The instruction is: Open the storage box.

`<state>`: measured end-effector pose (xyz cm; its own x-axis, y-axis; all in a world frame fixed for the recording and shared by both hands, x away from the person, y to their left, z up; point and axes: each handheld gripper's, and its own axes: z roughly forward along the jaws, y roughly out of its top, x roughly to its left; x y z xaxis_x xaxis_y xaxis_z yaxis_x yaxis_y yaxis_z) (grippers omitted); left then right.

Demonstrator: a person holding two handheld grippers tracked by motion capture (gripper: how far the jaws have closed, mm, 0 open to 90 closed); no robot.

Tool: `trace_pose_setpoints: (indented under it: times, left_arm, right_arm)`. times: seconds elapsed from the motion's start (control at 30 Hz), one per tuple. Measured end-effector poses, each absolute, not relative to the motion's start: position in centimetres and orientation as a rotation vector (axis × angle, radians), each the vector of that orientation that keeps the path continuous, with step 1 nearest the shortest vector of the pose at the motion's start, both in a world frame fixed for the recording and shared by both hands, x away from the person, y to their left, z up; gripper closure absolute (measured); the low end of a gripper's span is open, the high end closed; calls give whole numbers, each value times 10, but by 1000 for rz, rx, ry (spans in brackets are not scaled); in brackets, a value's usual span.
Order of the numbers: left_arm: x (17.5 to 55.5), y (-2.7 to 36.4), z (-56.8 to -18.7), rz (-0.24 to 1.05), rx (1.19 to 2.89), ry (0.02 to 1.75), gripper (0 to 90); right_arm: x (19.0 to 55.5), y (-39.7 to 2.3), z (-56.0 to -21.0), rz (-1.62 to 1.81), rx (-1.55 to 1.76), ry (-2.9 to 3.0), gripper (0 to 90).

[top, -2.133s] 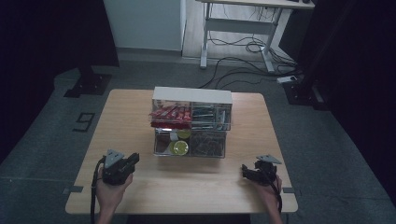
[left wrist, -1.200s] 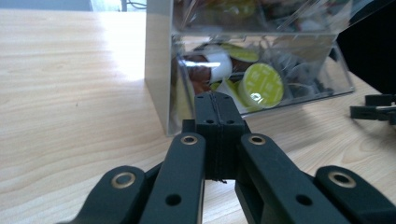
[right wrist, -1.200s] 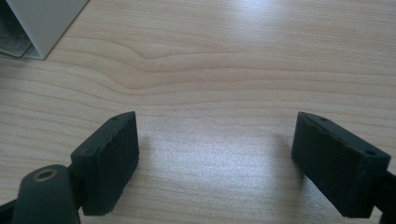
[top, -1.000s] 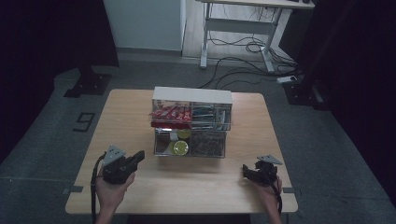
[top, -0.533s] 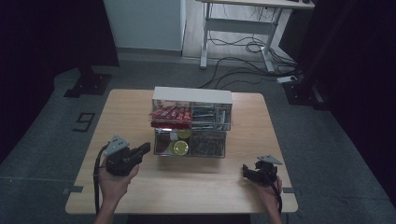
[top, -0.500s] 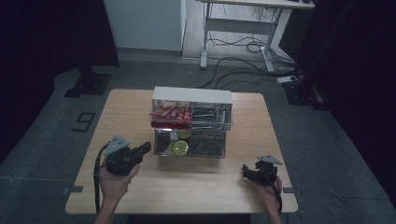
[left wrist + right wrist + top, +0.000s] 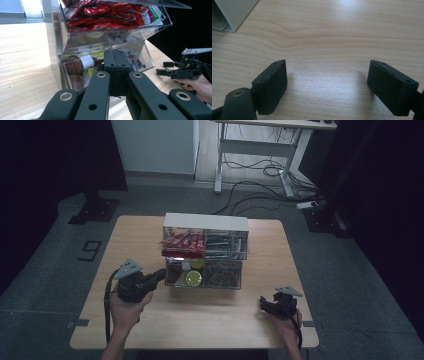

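A clear drawer cabinet with a white top stands mid-table. Its upper left drawer holds red packets and juts forward over the lower left drawer, which holds brown bottles and yellow-green pieces. My left gripper is shut with nothing between its jaws. Its tips sit just in front of the lower left drawer; I cannot tell whether they touch it. My right gripper rests near the front right of the table, open and holding nothing.
The right-hand drawers hold blue items and dark clips. Bare wooden table runs along the front between both hands. The cabinet's white corner shows in the right gripper view. A desk frame and cables stand on the floor behind.
My left gripper has risen and moved right, toward the lower left drawer, staying shut. The right gripper has not moved.
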<state>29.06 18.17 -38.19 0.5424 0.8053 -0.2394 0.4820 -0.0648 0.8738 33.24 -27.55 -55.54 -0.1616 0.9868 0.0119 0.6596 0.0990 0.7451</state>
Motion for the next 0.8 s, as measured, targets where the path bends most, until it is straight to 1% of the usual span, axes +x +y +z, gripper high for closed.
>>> trace_pose_setpoints:
  times: [0.8]
  left_arm:
    - [310,163,-367,360,1749,1054,900]
  right_arm:
    - [332,-276,-555,852,1609,1876,172]
